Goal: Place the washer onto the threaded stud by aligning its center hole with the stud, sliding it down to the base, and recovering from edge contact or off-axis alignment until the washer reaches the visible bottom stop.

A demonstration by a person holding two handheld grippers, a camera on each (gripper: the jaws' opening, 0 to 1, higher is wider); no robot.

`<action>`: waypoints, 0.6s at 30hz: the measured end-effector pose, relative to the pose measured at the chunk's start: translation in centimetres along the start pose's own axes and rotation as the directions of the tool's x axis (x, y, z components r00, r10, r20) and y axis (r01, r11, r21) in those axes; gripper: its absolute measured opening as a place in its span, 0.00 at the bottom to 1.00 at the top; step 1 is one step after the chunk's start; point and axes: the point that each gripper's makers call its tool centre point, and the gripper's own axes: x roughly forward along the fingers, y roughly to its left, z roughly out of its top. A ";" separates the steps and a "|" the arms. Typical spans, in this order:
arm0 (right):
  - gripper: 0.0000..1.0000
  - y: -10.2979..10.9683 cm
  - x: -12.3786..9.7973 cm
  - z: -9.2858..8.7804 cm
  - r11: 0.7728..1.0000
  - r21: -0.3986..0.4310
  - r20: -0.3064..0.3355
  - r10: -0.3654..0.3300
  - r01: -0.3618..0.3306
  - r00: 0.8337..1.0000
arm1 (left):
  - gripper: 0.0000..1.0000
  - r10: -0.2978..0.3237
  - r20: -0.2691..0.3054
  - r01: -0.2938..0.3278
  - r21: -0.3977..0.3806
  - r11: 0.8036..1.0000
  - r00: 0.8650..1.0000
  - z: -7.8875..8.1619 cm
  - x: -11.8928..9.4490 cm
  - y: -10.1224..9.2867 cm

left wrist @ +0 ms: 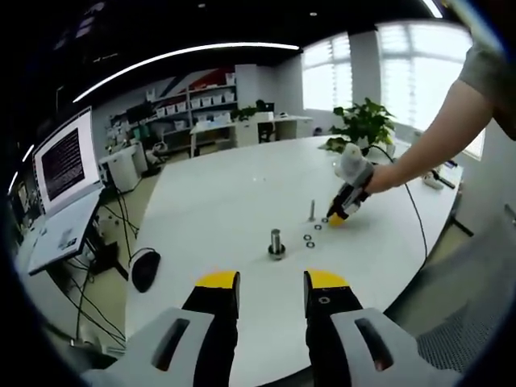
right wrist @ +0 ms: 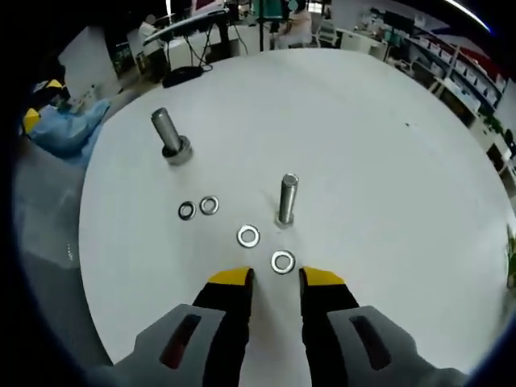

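In the right gripper view, the right hand-held gripper (right wrist: 276,276), with its yellow-tipped black fingers, hovered low over the round white worktop (right wrist: 387,161), its jaws parted by a narrow gap and holding nothing. A flat silver metal washer (right wrist: 282,261) lay on the worktop just beyond the fingertips, roughly in line with the gap between them. A second silver washer (right wrist: 247,236) lay a little farther on and to the left, near the foot of the upright threaded steel stud (right wrist: 287,199), which stood bare with no washer on it. Two smaller rings (right wrist: 197,208) lay side by side farther left, one darker than the other. A thicker short metal post on a round base (right wrist: 170,137) stood well apart from the stud, toward the far left of the worktop.

In the left gripper view, the left hand-held gripper (left wrist: 272,280) was held well back near the worktop's edge, its jaws open with a clear gap and empty. Across the worktop, the thicker post (left wrist: 276,243) stood nearest, the slim stud (left wrist: 312,210) behind it, and small washers lay between them. A person's arm (left wrist: 435,137) reached in from the right, with the right hand-held gripper (left wrist: 348,205) tilted down just beside the stud. An open laptop (left wrist: 68,165) sat off to the left, and a potted green plant (left wrist: 364,122) stood at the far side.
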 end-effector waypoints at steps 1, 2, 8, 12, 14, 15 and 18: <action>0.24 0.0 -0.1 0.2 1.000 -0.001 -0.005 0.002 -0.002 1.000 | 0.30 -0.002 -0.001 0.002 -0.002 1.000 1.000 0.0 0.0 0.0; 0.23 -0.1 0.0 0.3 1.000 -0.006 -0.010 0.006 -0.006 1.000 | 0.30 -0.003 -0.003 0.003 -0.004 1.000 1.000 -0.1 0.0 -0.1; 0.18 -0.6 0.2 0.2 0.997 -0.065 -0.078 0.044 -0.049 0.996 | 0.30 -0.008 -0.021 0.009 0.013 1.000 1.000 -0.4 0.2 -0.3; 0.18 -0.5 0.3 0.2 0.990 -0.124 -0.137 0.054 -0.071 0.989 | 0.30 -0.014 -0.029 0.014 0.011 1.000 0.999 -0.5 0.3 -0.4; 0.18 -0.3 0.3 0.3 0.986 -0.146 -0.171 0.056 -0.081 0.984 | 0.30 -0.019 -0.037 0.019 0.014 1.000 0.999 -0.7 0.3 -0.5; 0.18 -0.3 0.4 0.3 0.984 -0.158 -0.188 0.057 -0.087 0.980 | 0.30 -0.020 -0.039 0.020 0.016 1.000 0.999 -0.7 0.4 -0.5; 0.18 -0.1 0.3 0.3 0.971 -0.213 -0.219 0.058 -0.106 0.974 | 0.30 -0.023 -0.041 0.024 0.021 0.999 0.999 -0.7 0.4 -0.6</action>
